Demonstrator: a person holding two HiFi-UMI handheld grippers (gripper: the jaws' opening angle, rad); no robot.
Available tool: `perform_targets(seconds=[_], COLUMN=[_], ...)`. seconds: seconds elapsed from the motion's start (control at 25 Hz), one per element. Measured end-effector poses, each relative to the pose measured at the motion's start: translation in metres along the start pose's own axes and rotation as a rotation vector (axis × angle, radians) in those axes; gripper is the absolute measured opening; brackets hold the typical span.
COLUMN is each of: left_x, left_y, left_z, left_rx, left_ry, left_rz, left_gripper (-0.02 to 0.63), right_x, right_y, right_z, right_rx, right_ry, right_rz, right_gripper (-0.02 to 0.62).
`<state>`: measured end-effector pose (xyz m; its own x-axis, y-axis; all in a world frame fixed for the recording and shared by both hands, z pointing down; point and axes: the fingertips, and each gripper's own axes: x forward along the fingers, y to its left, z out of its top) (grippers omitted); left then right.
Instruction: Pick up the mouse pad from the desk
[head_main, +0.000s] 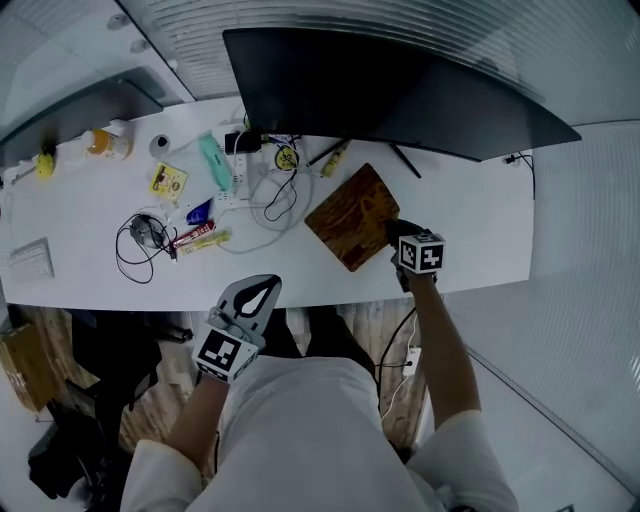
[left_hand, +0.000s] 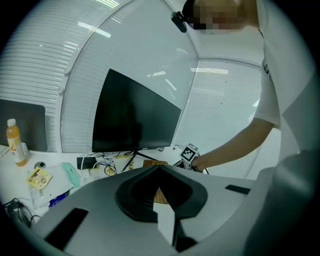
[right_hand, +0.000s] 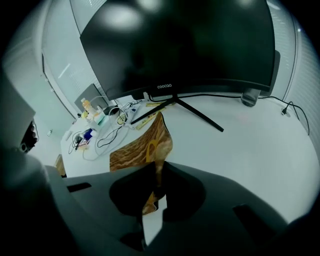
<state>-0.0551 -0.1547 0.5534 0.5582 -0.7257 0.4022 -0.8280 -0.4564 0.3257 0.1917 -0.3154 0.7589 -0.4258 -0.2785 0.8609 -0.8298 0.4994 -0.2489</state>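
One narrow pinch is all that holds the mouse pad (head_main: 350, 215) right now: the right gripper (head_main: 402, 234) has its fingers closed on the pad's near right edge. In the right gripper view the wood-grain sheet bends upward into the grip while its far part looks to lie on the white counter (head_main: 470, 225), in front of the monitor (head_main: 400, 85). Main risk is slip, since the pad looks thin and floppy and the grip sits right at the rim, so a quick lift could pull it out of the fingers. Second risk is drag — the pad's far corner is near the monitor's stand legs and the loose cables (head_main: 272, 198), and the sagging end could catch or sweep them. The left gripper (head_main: 268, 285) hangs off the counter's near edge, well apart from the pad, fingers together on nothing, so it gives no support if the pad droops or folds.
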Motion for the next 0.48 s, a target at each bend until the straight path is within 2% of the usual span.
perform_targets(seconds=[0.28, 0.48], left_x=[-0.016, -0.023], left_y=[-0.034, -0.055], left_z=[0.014, 0.017], left_rx=[-0.023, -0.035], left_ry=[-0.067, -0.110], left_rz=[0.088, 0.165], left_gripper=[0.017, 0.017], right_x=[-0.059, -0.109], right_y=[0.035, 0.051], right_z=[0.020, 0.040], right_rx=[-0.007, -0.077], right_ry=[-0.123, -0.216], right_rz=[0.115, 0.183], right_gripper=[0.051, 0.051])
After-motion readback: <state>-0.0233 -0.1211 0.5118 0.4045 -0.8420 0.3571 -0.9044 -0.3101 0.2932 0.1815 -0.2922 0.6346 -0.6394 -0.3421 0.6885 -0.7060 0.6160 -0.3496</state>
